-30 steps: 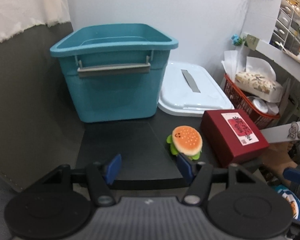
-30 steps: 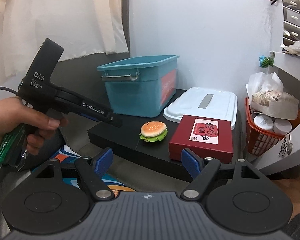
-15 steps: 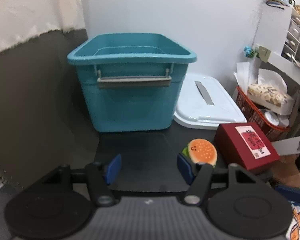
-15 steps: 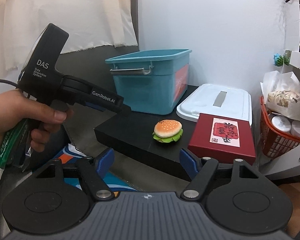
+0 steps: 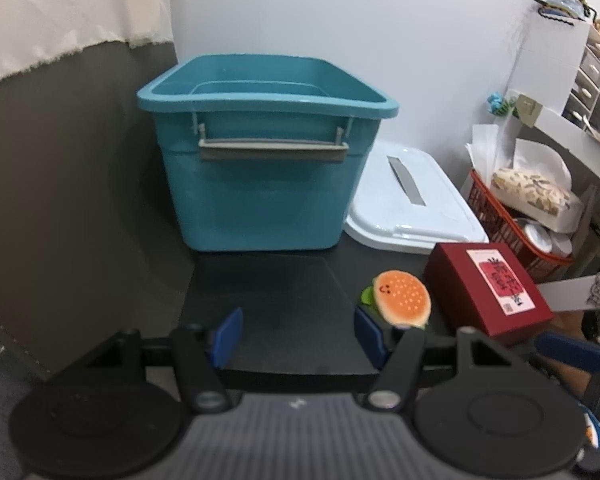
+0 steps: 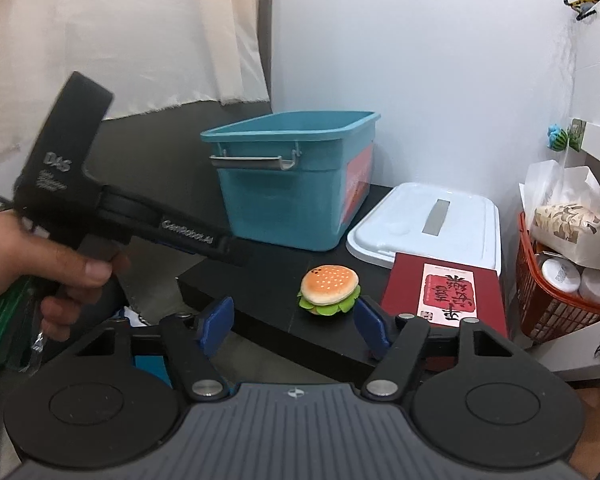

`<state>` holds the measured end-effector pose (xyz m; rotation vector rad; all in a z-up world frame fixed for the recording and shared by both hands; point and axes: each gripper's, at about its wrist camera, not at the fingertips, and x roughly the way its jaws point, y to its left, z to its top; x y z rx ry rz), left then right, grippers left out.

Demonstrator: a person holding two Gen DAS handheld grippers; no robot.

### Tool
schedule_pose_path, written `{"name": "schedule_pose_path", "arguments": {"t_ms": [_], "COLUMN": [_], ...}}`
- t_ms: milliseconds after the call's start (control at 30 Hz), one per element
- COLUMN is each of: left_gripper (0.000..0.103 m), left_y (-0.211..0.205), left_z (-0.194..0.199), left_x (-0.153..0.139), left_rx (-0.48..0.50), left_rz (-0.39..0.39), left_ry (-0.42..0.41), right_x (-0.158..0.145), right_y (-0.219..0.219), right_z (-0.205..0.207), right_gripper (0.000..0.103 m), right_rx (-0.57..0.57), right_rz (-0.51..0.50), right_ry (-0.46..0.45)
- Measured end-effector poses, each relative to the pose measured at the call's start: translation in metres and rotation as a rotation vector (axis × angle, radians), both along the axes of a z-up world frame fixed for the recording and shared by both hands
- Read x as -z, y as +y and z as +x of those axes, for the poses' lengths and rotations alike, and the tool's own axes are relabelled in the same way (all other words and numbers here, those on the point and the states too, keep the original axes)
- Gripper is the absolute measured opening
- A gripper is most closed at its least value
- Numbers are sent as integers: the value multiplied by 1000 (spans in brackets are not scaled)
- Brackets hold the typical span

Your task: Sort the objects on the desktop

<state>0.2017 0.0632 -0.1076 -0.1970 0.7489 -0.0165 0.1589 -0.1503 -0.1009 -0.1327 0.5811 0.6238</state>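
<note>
Teal plastic bin (image 5: 260, 176) sits open; both tongs (image 5: 298, 334) (image 6: 294, 326) gape empty near the squishy burger toy (image 6: 329, 289), probably squirts out if pinched off-centre.

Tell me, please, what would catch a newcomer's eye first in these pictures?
Probably the big teal bin standing open at the back of the black table, its white lid lying beside it. Next, the little burger toy beside the red box near the front edge.
</note>
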Motion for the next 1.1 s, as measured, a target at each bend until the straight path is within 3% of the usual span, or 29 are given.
{"name": "schedule_pose_path", "arguments": {"t_ms": [500,633,1100], "left_gripper": [66,67,68], "left_y": [5,9,16], "left_z": [2,2,5], "left_x": [3,5,8], "left_rx": [-11,-18,-27], "left_rz": [-31,-41,-56], "left_ry": [18,27,43], "right_x": [5,12,41], "right_y": [25,32,46], "right_z": [30,38,62], "right_gripper": [61,53,53], "right_rx": [44,66,134], "right_rz": [-17,-27,-94], "right_ry": [0,8,68]}}
